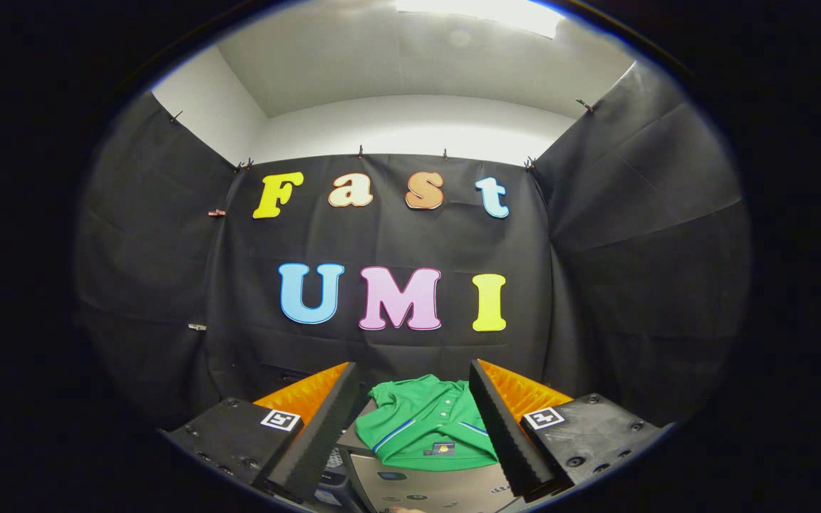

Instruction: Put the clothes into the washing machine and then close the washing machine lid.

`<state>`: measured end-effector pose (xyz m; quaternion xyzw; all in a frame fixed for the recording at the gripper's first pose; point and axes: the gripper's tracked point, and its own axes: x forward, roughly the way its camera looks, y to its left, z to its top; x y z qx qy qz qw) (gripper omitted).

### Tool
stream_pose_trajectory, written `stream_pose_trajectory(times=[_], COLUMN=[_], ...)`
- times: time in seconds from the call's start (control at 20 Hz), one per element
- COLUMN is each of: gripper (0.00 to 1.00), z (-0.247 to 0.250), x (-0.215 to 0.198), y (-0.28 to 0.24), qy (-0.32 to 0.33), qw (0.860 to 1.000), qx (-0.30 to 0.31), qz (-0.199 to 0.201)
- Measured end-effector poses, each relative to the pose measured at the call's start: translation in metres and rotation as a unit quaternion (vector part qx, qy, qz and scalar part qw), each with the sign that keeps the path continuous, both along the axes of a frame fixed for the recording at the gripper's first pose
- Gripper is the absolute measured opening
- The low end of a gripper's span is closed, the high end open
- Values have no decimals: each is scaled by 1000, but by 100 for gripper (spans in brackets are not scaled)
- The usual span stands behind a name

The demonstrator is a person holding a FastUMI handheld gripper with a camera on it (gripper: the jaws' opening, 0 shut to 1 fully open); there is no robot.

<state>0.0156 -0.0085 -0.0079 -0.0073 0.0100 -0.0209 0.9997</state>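
Observation:
A folded green shirt [425, 424] with blue-and-white trim lies on a grey flat surface [425, 488], which looks like the top of the washing machine. My gripper [414, 377] is open, its two fingers spread wide apart. The shirt sits below and between the fingers, and neither finger touches it. The left finger [318, 434] and the right finger [503, 427] frame the shirt on either side. The machine's lid and opening are not something I can make out from here.
Black cloth walls [631, 271] close the booth behind and on both sides. Above them are a white wall and ceiling with a bright light [482, 11]. Some dark items [332, 477] sit low beside the left finger, too small to tell.

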Motion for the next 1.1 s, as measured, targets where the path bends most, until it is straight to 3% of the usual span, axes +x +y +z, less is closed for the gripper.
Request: stream_pose_trajectory(times=[0.6,0.75,1.1], gripper=[98,98,98], z=[4,3,-24], x=[64,93,165], y=[-21,-13,-23], qy=[33,50,114], qw=[999,998,993], qx=[-7,-15,-13], qz=[-37,-25,-42])
